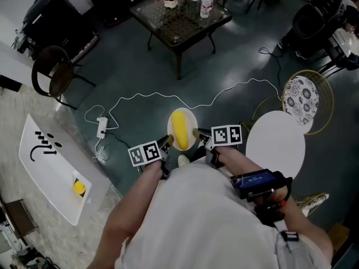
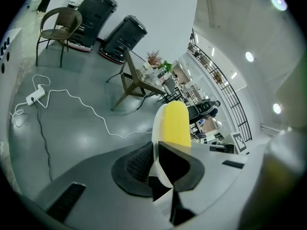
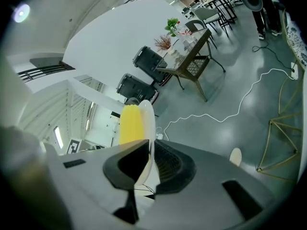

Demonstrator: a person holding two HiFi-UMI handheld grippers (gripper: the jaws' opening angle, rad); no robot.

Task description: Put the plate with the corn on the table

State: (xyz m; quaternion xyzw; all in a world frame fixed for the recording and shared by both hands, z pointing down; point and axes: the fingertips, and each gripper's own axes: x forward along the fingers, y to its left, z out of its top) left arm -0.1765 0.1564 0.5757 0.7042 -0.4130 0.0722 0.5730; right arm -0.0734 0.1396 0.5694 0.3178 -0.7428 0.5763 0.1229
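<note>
Tilt is the main hazard here. You hold the white plate (image 1: 192, 120) in the air in front of your chest, above the grey floor (image 1: 140, 77), with the yellow corn (image 1: 179, 129) lying loose along its middle. Your left tool (image 1: 166, 143) pinches the rim at one side and your right tool (image 1: 197, 134) pinches the opposite rim. Each tool's own view shows its jaws closed on the thin edge of the plate, with the corn just beyond them.

Nothing holds the corn but the shallow dish, so if one hand drops lower than the other, the cob is likely to roll toward that side and off. The grip is only on the rim, and glazed ware probably slides easily. Should your hands drift apart or twist against each other, the plate could slip out and fall to the floor.

The round white counter (image 1: 275, 144) stands near on your right, not yet under the plate. Carrying across, keep both tools level and moving together. A rim striking the counter edge would jolt the corn.
</note>
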